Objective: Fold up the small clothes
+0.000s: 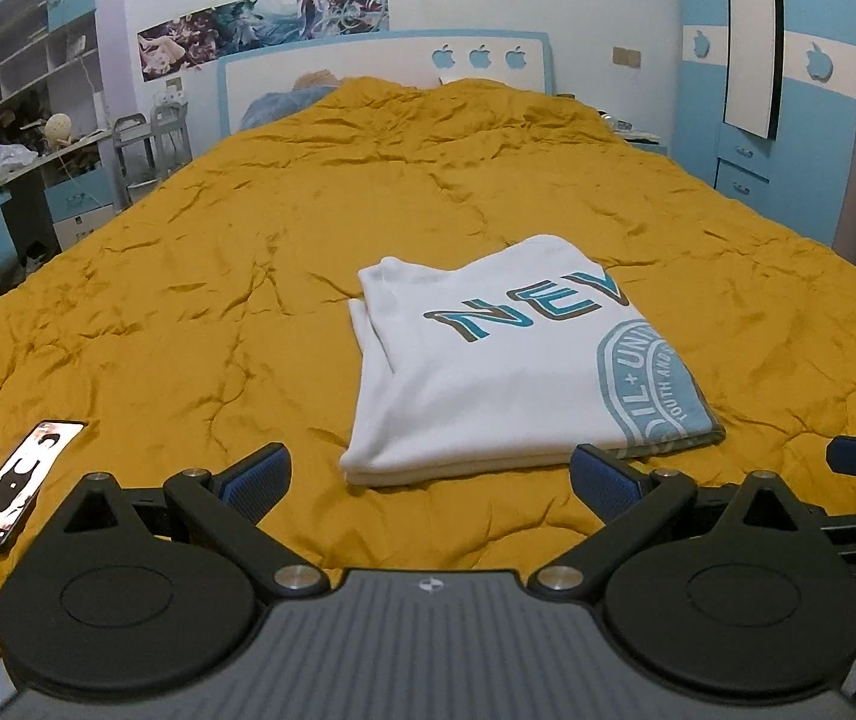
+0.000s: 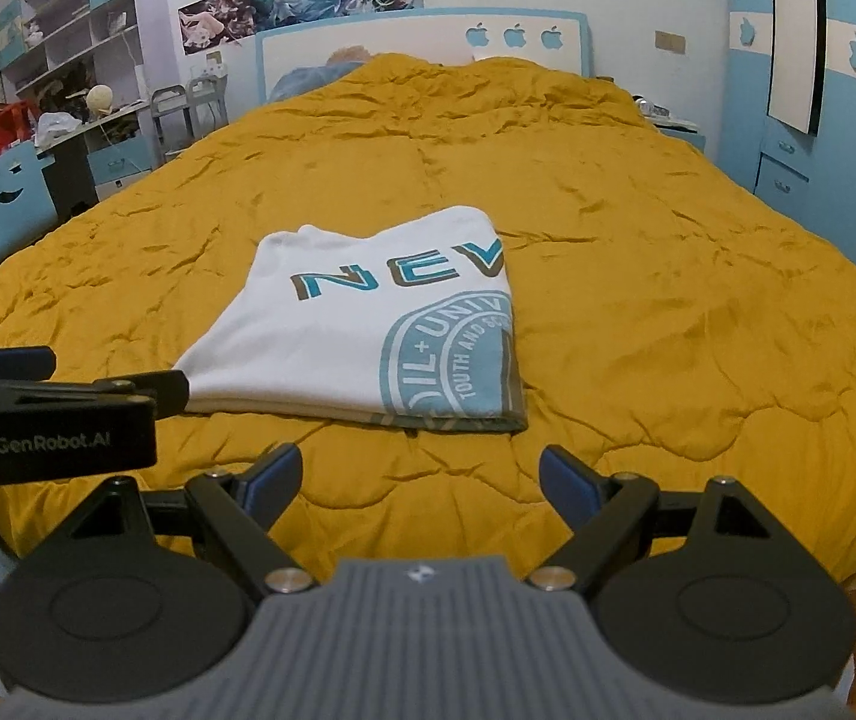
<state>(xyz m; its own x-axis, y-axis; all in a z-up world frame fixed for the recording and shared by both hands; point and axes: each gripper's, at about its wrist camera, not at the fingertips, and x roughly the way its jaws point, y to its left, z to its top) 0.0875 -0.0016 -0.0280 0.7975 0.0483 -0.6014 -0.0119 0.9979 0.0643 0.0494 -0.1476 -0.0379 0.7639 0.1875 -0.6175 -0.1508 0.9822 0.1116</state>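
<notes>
Left view: left gripper (image 1: pixel 430 474) hanging with jaws apart, empty; folded shirt (image 1: pixel 505 372) lying on quilt (image 1: pixel 188 276) just ahead; phone (image 1: pixel 20 483) showing only here.
Right view: right gripper (image 2: pixel 422 480) gaping, empty; shirt (image 2: pixel 356 324) sitting ahead-left; left gripper (image 2: pixel 68 396) poking in alongside.

White T-shirt (image 1: pixel 505 360) (image 2: pixel 356 324), folded into neat rectangular stack, lies flat on rumpled mustard-yellow quilt (image 1: pixel 218 252) (image 2: pixel 667 300) of bed. Teal-and-brown letters "NEV" across top face; teal round seal print cut off at right folded edge. Layered fold edges visible along near side.
</notes>
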